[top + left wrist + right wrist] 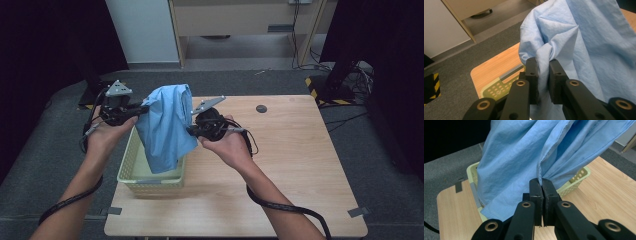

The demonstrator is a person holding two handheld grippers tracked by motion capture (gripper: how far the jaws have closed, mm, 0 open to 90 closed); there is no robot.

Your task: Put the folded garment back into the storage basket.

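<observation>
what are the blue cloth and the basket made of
Blue cloth: looks like thin woven fabric, perhaps cotton, matte; it creases, drapes in soft folds and has a stitched hem. Basket: probably moulded plastic, pale yellow-green with a slight sheen; its walls are stiff and punched with regular round holes.

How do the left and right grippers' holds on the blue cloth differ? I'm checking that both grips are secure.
The left gripper pinches a thick bunched fold of the blue cloth, so its jaws stand apart; the right gripper clamps a thin stitched edge, jaws nearly touching. The left holds the cloth's side off the table's edge, the right the side over the table. Both hold it hanging into the basket.
</observation>
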